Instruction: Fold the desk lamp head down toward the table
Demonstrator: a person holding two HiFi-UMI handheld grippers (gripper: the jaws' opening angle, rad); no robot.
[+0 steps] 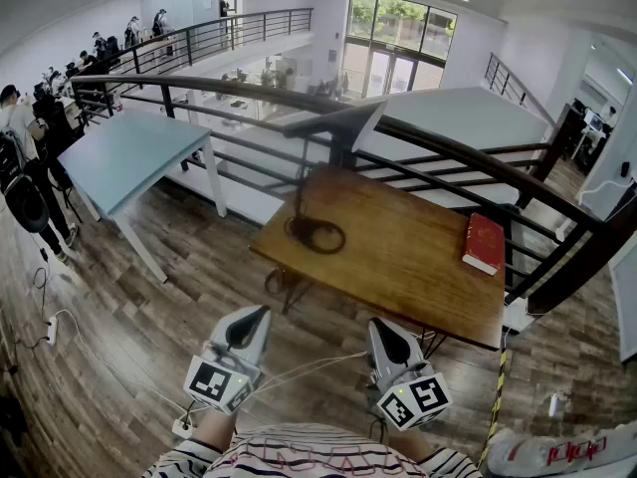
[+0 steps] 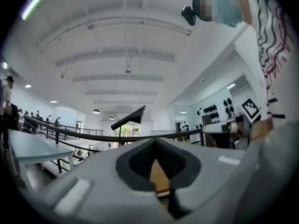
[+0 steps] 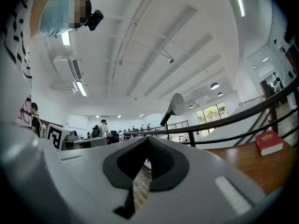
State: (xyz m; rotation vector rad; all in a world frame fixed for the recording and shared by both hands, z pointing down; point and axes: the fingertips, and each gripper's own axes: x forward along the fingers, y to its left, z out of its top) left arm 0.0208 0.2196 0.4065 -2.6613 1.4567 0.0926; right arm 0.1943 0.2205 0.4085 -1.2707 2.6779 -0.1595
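Observation:
A black desk lamp stands on the left part of a wooden table. Its ring base lies flat, a thin stem rises from it, and the long flat head is raised and tilted. The lamp head also shows in the left gripper view and in the right gripper view, far ahead of the jaws. My left gripper and right gripper hang side by side over the floor, short of the table's near edge. Both are shut with nothing between the jaws.
A red book lies at the table's right end. A dark railing runs behind the table. A pale blue table stands to the left, with people beyond it. A cable and power strip lie on the floor.

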